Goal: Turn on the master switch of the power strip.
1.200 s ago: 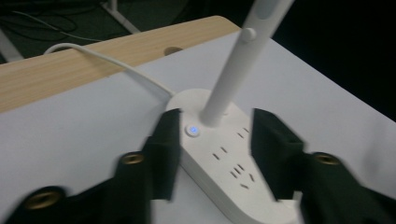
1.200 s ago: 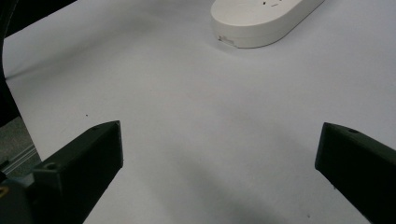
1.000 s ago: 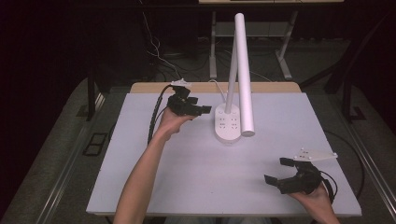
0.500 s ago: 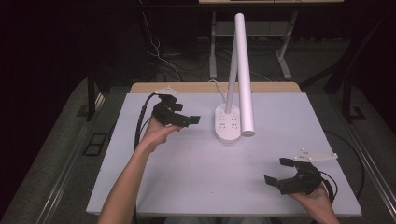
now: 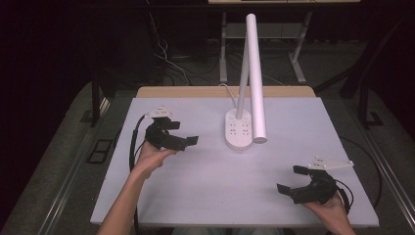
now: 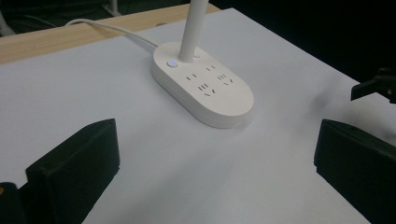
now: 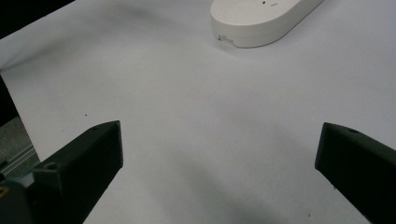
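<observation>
— Dark floor and a tangle of cables fill the upper part of the high view; most of it is too dim to read. What carries the things?

— A white worktop [image 5: 205,196], with a strip of bare wood along its far edge. Its near edge is cut off by the bottom of the frame.

— And the biggest thing on it?

— A white desk lamp [image 5: 256,78], upper middle of the high view. Its long tube head slants down and hides part of the oval base [image 5: 238,130], which has sockets in its top. The left claw's view shows a small lit button by the stem, but the head is cut off at the top edge. The right claw's view catches just one end of the base, upper right.

— The claws?

— The left claw [image 5: 185,133], left of centre, stands wide with nothing between its jaws, well apart from the base; its jaws have just been opening. The right claw [image 5: 292,179], lower right, is also spread wide and empty. Both forearms are cut by the bottom edge.
</observation>
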### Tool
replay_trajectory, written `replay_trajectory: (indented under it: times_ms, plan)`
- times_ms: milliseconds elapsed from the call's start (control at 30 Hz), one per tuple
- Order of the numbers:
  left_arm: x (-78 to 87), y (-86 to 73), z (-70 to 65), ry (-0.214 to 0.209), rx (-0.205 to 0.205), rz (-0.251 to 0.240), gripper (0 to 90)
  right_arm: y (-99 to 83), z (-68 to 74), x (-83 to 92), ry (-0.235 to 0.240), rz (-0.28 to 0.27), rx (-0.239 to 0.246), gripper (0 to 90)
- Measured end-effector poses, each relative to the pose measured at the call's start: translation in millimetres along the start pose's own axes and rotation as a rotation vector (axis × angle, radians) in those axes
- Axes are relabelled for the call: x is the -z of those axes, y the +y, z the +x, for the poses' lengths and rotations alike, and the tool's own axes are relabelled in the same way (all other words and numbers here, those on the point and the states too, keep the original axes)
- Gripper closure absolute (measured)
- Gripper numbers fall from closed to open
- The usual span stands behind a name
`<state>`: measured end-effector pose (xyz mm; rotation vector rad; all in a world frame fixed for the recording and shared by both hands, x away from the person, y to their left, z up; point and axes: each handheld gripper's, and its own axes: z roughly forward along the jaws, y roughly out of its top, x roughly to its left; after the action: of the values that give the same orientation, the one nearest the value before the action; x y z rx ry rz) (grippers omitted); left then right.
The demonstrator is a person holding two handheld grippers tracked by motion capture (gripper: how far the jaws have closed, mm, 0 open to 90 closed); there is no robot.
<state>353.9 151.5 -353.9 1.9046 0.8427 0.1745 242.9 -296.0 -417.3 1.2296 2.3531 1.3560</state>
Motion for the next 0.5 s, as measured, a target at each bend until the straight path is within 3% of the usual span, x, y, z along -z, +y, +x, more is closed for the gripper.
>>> replay_trajectory:
  times_ms: [500]
  plan:
    - [20.9,-46.5,-22.3,0.024,-0.007,-0.001,0.0,0.0,1.0,-1.0,0.001,0.0,0.0,0.3]
